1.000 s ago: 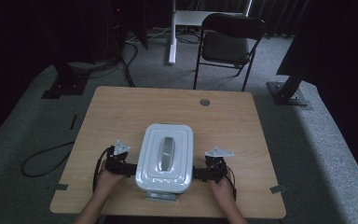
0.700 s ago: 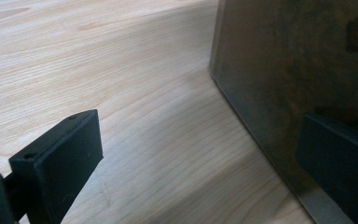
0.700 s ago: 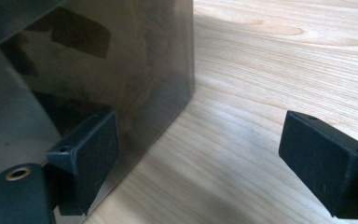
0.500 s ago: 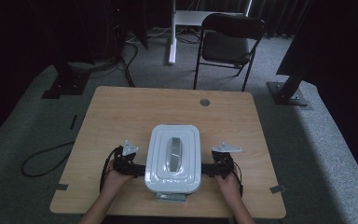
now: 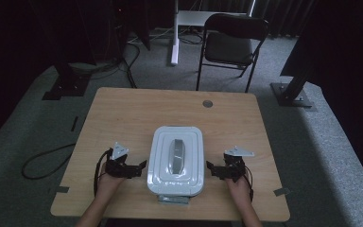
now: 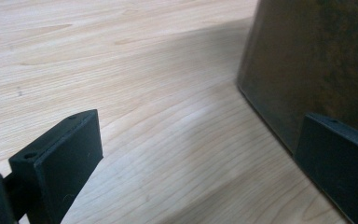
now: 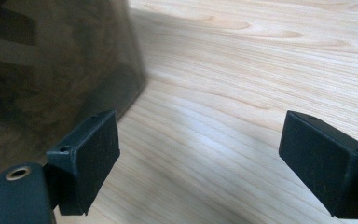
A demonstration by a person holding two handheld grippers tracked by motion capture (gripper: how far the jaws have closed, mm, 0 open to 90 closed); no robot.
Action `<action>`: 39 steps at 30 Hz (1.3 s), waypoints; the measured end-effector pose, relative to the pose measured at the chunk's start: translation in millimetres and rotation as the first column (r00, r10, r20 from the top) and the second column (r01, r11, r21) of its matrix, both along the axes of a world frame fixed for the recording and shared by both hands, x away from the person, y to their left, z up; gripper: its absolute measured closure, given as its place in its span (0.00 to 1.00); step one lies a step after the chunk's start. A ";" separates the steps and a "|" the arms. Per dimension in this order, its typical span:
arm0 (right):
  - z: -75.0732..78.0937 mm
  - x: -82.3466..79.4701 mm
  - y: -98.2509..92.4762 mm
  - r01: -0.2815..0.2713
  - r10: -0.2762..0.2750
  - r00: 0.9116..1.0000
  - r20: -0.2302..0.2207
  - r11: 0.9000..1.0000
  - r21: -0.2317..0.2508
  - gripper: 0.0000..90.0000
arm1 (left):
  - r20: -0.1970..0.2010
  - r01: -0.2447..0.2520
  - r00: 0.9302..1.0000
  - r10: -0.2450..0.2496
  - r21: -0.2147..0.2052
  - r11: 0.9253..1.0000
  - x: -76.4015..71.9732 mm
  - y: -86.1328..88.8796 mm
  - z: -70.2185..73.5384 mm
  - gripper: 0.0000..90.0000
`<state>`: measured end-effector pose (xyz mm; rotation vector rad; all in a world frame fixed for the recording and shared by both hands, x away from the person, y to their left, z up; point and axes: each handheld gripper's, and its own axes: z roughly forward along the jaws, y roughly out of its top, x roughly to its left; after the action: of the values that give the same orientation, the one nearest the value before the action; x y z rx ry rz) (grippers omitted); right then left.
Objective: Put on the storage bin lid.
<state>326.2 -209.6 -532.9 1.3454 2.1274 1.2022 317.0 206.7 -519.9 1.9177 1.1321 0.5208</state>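
A box [image 5: 177,161] with a white lid and a grey handle [image 5: 176,153] stands on the wooden table [image 5: 123,113], near its front edge. My left gripper [image 5: 142,166] lies just left of the box, open, its tips a little off the box's side. My right gripper [image 5: 210,168] is just right of the box, also open and apart from it. In the left gripper view the dark box wall [image 6: 317,56] rises at the right, behind the right jaw of the left gripper [image 6: 200,140]. In the right gripper view the wall [image 7: 51,60] stands at the left, beside the right gripper [image 7: 200,135].
A round cable hole [image 5: 207,103] sits near the table's far edge. A small grey piece [image 5: 172,199] pokes out under the box at the front edge. A black chair [image 5: 231,45] stands beyond the table, and a cable [image 5: 42,161] lies on the floor at the left.
The box slid a little to the right between the two earlier frames. Since then both grippers have drawn slightly back from its sides, and the box stays put.
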 end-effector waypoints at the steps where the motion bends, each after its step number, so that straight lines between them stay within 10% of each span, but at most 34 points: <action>1: 0.4 -0.2 -1.8 0.007 -0.007 1.000 0.001 1.000 -0.001 0.13 | 0.000 -0.001 1.000 0.001 -0.001 1.000 -0.2 1.6 -0.1 0.02; 27: -5.1 -15.7 -32.1 0.091 -0.086 0.992 0.088 0.994 -0.057 0.13 | 0.001 -0.061 0.998 0.062 -0.032 0.998 -14.7 43.1 -13.8 0.02; 39: -4.8 -23.6 -52.8 0.187 -0.180 0.975 0.130 0.982 -0.038 0.13 | -0.011 -0.123 0.992 0.123 -0.023 0.992 -25.7 64.0 -21.3 0.02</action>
<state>302.6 -262.4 -537.7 1.3724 1.8885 1.1207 291.3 270.7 -541.2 1.8396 1.2630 0.5637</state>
